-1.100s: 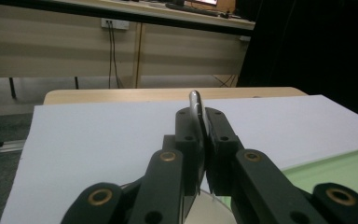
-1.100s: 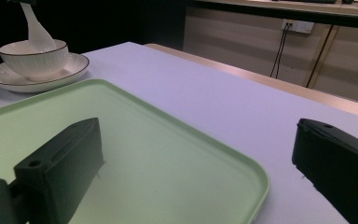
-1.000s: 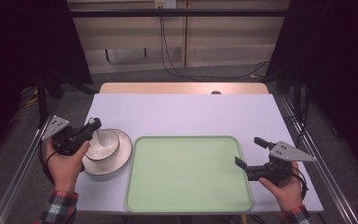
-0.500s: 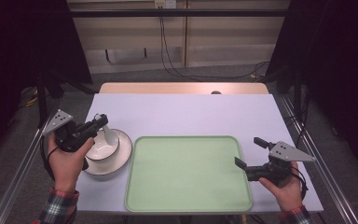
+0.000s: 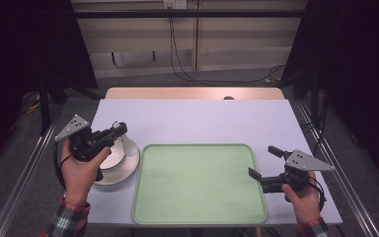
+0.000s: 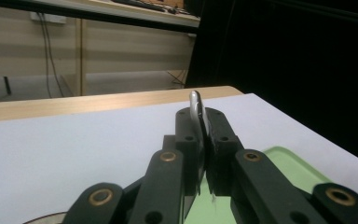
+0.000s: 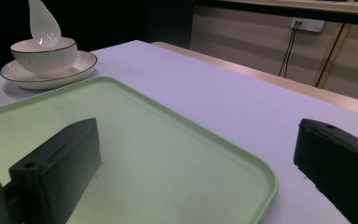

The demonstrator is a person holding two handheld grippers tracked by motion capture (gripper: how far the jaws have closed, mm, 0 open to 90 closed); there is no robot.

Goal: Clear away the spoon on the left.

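Spoon (image 7: 43, 24): white ceramic, hanging bowl-end down just above the bowl in the right gripper view; its handle end (image 6: 196, 108) is sticking up between the jaws in the left gripper view, edge-on to the camera.
Left gripper (image 5: 117, 131): sitting in the person's left hand (image 5: 81, 165) over the left side of the table, jaws pinching tight on the spoon handle with no gap showing between them.
Bowl (image 7: 44, 54): white with a dark rim and ribbed sides, standing upright on the plate, directly under the spoon; whether the spoon tip is touching it cannot be told.
Plate (image 5: 123, 168): white with a dark rim, lying on the table just beside the left edge of the tray, partly covered by the left hand and gripper in the high view.
Tray (image 5: 197, 182): pale green, rounded corners, lying flat in the near middle of the table with nothing on it.
Right gripper (image 5: 261, 162): sitting in the person's right hand (image 5: 303, 197) at the tray's right edge, jaws standing wide apart and holding nothing, one of them hanging over the tray's surface.
Table (image 5: 202, 121): pale lilac top with a wooden strip along the far edge.
Sleeves: plaid cuffs showing at the bottom of the high view.
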